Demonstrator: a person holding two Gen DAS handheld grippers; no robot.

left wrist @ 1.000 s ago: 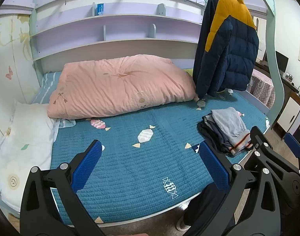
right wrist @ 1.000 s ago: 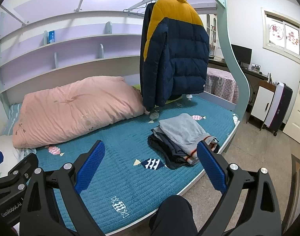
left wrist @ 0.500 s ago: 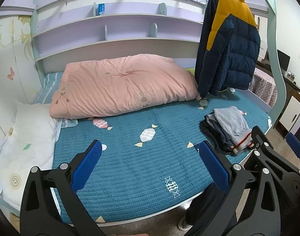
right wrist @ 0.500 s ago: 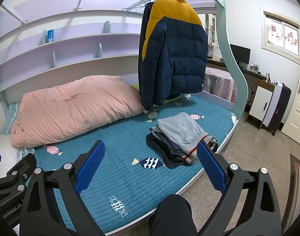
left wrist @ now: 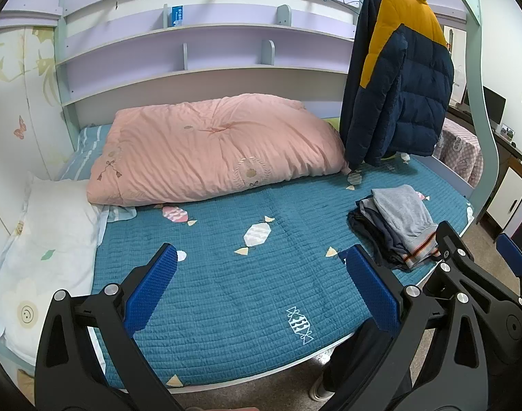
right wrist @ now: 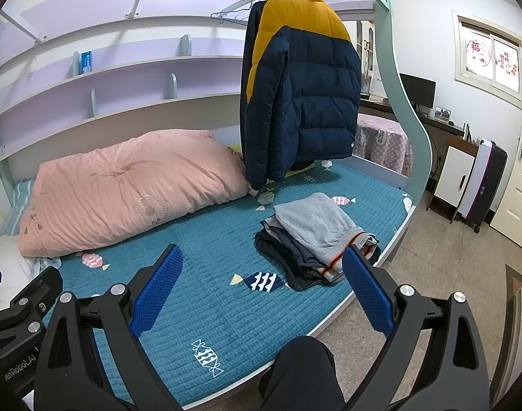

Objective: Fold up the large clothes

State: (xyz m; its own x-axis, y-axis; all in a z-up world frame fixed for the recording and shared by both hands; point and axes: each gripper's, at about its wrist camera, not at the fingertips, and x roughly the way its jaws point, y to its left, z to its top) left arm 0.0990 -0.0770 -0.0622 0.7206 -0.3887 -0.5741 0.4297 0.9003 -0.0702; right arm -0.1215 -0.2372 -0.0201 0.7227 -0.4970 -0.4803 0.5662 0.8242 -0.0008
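Note:
A navy and yellow puffer jacket point(left wrist: 401, 85) hangs from a rail at the bed's far right; it also shows in the right wrist view point(right wrist: 302, 92). A stack of folded clothes point(left wrist: 398, 226), grey on top, lies near the bed's right front edge, also in the right wrist view point(right wrist: 315, 236). My left gripper point(left wrist: 261, 284) is open and empty above the teal bedspread point(left wrist: 226, 274). My right gripper point(right wrist: 261, 287) is open and empty just in front of the stack.
A pink duvet point(left wrist: 213, 147) lies along the back of the bed. A white pillow point(left wrist: 45, 239) sits at the left. A curved bed frame post point(right wrist: 401, 96) stands at the right. A suitcase point(right wrist: 483, 181) and desk stand beyond on the floor.
Both views have shifted slightly left, so the bed and jacket sit a little further right in the frames. Both grippers stay open and empty.

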